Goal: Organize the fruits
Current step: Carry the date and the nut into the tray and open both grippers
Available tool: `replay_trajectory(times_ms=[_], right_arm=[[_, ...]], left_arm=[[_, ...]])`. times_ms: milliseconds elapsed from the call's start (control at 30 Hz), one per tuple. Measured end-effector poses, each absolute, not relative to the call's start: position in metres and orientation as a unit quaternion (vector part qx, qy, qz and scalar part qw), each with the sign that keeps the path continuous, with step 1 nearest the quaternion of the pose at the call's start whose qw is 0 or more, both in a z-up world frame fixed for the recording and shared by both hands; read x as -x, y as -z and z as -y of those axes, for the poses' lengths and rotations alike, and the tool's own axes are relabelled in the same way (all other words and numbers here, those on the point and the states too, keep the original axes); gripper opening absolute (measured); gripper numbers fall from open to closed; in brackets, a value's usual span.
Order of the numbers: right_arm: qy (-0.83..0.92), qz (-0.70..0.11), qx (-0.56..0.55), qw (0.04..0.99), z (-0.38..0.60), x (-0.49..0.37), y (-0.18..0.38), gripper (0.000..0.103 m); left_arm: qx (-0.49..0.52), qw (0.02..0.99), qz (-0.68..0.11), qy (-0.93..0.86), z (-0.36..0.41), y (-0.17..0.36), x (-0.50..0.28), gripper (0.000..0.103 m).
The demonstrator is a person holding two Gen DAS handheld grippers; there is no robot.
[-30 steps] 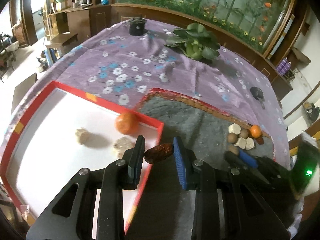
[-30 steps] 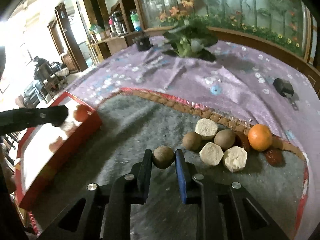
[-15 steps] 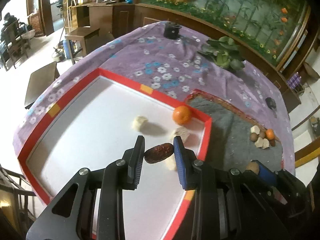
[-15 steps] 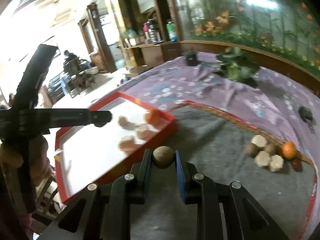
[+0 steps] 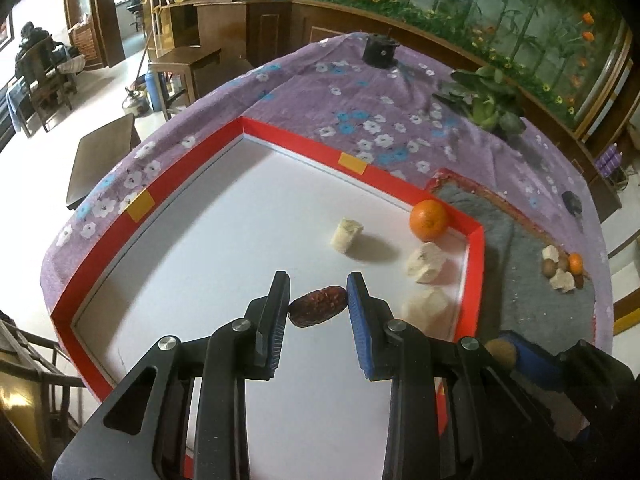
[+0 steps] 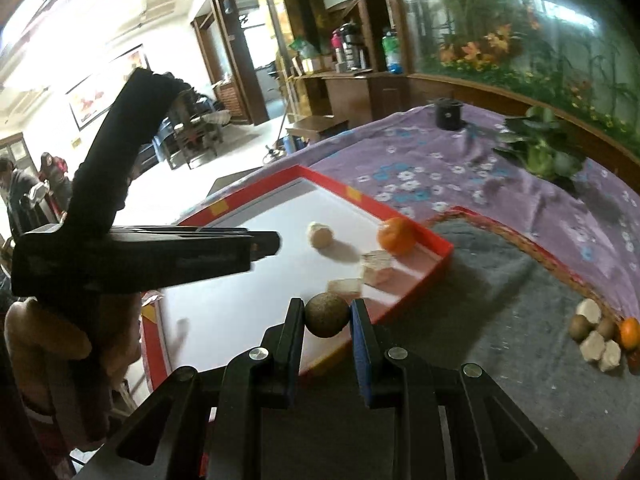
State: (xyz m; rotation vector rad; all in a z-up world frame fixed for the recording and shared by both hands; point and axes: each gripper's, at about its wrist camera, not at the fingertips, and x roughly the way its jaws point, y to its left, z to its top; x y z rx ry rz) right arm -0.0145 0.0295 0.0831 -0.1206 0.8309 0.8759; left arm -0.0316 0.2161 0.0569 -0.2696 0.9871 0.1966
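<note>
My left gripper (image 5: 318, 306) is shut on a dark red date (image 5: 318, 305) and holds it above the white floor of the red-rimmed tray (image 5: 475, 280). In the tray lie an orange (image 5: 428, 219) and three pale peeled chunks (image 5: 346, 235). My right gripper (image 6: 326, 315) is shut on a round brown fruit (image 6: 326, 314) over the tray's near edge (image 6: 416, 288). More fruits, including an orange (image 6: 629, 332), sit in a pile (image 6: 596, 334) on the grey mat (image 6: 500, 300). The left gripper's body (image 6: 132, 256) crosses the right wrist view.
A purple flowered cloth (image 5: 360, 112) covers the round table. A green plant (image 5: 486, 100) and a black cup (image 5: 380, 50) stand at the far side. A small black object (image 5: 572, 202) lies beyond the mat. Chairs and small tables stand off the left edge.
Both grippers have moved left from the grey mat towards the tray, each carrying its fruit. The left one now hangs over the tray floor, the right one over the tray's edge.
</note>
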Motion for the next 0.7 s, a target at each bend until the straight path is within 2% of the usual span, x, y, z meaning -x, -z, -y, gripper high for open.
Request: replay_trajectory(times_ms=[700], right_arm=[[-0.427,-0.436,0.093,0.787,-0.078,0.003,-0.046,0.022]], left_arm=[[0.129,0.851,-0.503,-0.077,-0.217,-0.034,0.004,0.029]])
